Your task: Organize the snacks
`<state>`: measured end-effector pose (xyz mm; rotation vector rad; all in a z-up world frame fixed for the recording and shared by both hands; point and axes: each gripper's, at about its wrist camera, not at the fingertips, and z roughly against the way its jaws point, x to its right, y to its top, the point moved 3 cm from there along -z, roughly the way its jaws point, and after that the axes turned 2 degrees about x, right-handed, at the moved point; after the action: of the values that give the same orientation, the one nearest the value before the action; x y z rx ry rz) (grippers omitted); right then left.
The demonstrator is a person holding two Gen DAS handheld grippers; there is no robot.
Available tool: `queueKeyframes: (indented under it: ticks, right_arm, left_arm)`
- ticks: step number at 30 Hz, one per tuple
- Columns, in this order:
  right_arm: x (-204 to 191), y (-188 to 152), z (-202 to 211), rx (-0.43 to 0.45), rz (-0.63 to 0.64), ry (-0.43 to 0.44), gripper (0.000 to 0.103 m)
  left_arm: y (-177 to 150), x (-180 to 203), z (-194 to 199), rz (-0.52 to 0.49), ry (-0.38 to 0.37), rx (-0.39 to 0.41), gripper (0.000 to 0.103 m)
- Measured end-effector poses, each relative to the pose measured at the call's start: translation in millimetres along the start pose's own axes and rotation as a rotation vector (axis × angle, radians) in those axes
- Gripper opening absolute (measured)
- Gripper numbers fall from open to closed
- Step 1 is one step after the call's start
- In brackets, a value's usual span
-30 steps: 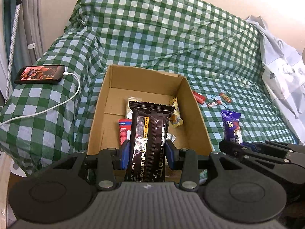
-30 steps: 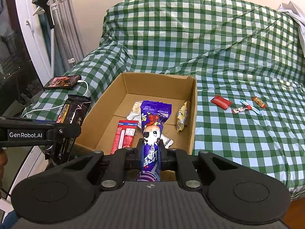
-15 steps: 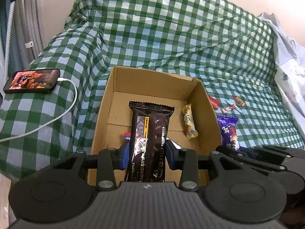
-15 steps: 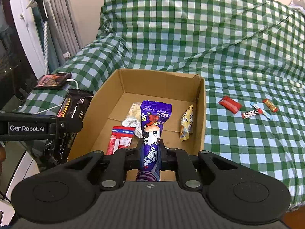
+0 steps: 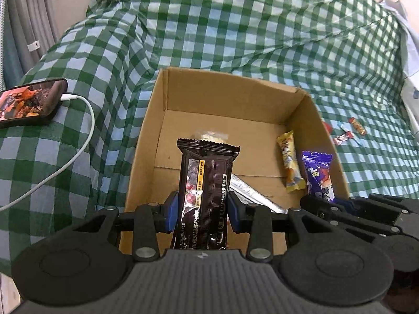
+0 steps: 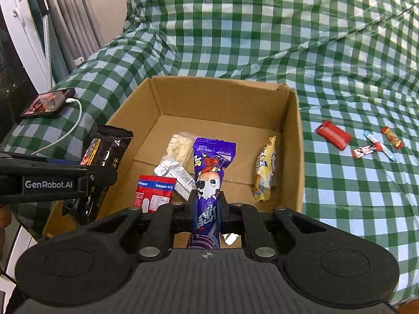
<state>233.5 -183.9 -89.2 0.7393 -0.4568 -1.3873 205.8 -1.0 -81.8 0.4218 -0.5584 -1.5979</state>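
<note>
Both units were matte black plastic. Each body carried a ribbed grey-black top panel with a small crosshair mark at its front edge, flanked by two round housings with recessed discs. Two linkage arms per side ran forward, each pinned by silver round-head screws. The left tongs [image 5: 201,210] had blue pads [image 5: 171,213] on the fingers. The right tongs [image 6: 207,210] had black fingers [image 6: 225,210]. Seen from the right wrist view, the left unit's side bore white "GenRobot.AI" lettering.
</note>
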Motion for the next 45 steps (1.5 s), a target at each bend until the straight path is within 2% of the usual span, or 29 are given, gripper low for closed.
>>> queueKeyframes:
  ticks: [10, 11, 12, 14, 15, 16, 22, 30, 45]
  right_arm:
    - [5.1, -4.3, -25.0, -0.039, -0.02, 0.0, 0.014]
    - [6.2, -4.0, -26.5, -0.041, -0.026, 0.0, 0.015]
    - [7.4, -3.6, -27.2, -0.042, -0.036, 0.003, 0.015]
    - [10.8, -1.7, -28.0, -0.045, -0.074, 0.002, 0.033]
    - [11.8, -0.2, -27.9, -0.048, -0.089, -0.003, 0.054]
    - [12.8, 0.7, -26.0, -0.044, -0.1, -0.009, 0.061]
    - [12.9, -10.6, -5.7, -0.062, -0.115, -0.044, 0.082]
    - [-2.4, -47.3, 42.2, -0.091, -0.103, -0.044, 0.089]
    - [-32.9, -83.6, 133.8, 0.047, -0.019, -0.045, 0.095]
  left_arm:
    - [-0.7, -4.4, -30.1, -0.005, 0.026, -0.059, 0.043]
    - [-0.6, -5.5, -32.2, -0.001, 0.029, -0.065, 0.048]
    - [0.2, -6.5, -34.2, 0.003, 0.032, -0.07, 0.07]
    - [1.6, -9.3, -31.9, 0.02, 0.057, -0.061, 0.101]
    - [2.3, -10.2, -28.0, 0.035, 0.04, -0.041, 0.102]
    - [2.3, -10.9, -24.4, 0.045, 0.035, -0.032, 0.103]
    - [-19.0, -8.9, -2.6, -0.007, 0.082, -0.053, 0.103]
    - [-54.6, -7.3, 46.4, 0.02, 0.121, -0.049, 0.103]
    - [-101.0, 12.9, 126.3, 0.011, 0.142, 0.055, 0.103]
